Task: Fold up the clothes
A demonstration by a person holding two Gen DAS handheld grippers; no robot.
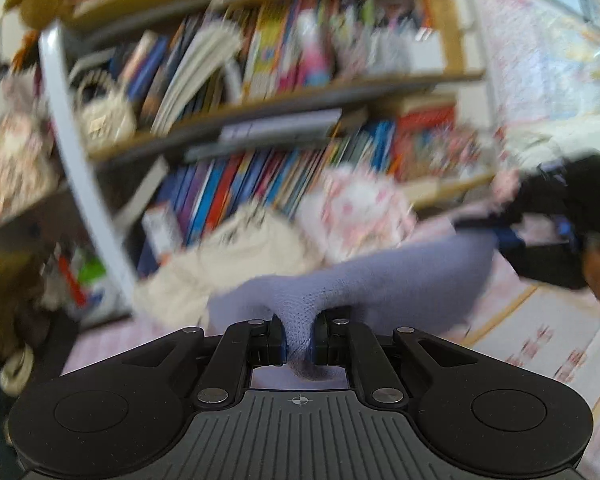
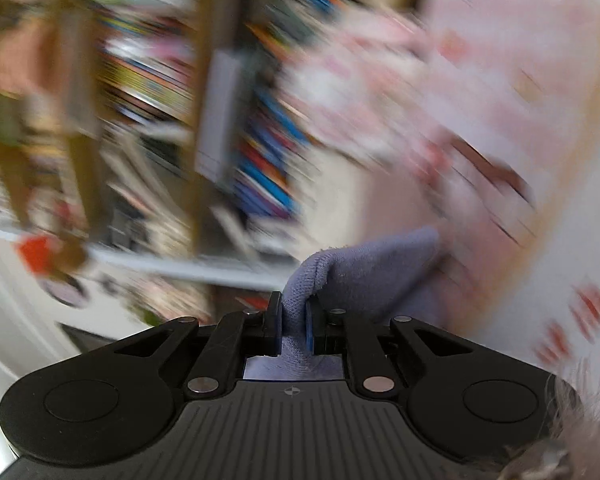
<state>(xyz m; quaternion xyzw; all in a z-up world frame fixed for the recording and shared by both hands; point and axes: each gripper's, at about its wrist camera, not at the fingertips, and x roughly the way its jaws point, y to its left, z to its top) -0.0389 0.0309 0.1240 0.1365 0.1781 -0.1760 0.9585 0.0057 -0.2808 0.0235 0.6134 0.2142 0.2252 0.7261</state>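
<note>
A lavender knit garment (image 1: 380, 276) hangs stretched in the air between my two grippers. My left gripper (image 1: 299, 334) is shut on one bunched end of it. In the left wrist view the cloth runs right to my right gripper (image 1: 496, 228), held in a hand, which pinches the other end. In the right wrist view my right gripper (image 2: 293, 326) is shut on a folded edge of the lavender garment (image 2: 364, 272). Both views are blurred by motion.
A wooden bookshelf (image 1: 284, 96) full of books fills the background. A cream cloth pile (image 1: 236, 256) and a pink patterned bundle (image 1: 360, 208) lie in front of it. A pink patterned floor mat (image 1: 540, 332) lies at the right.
</note>
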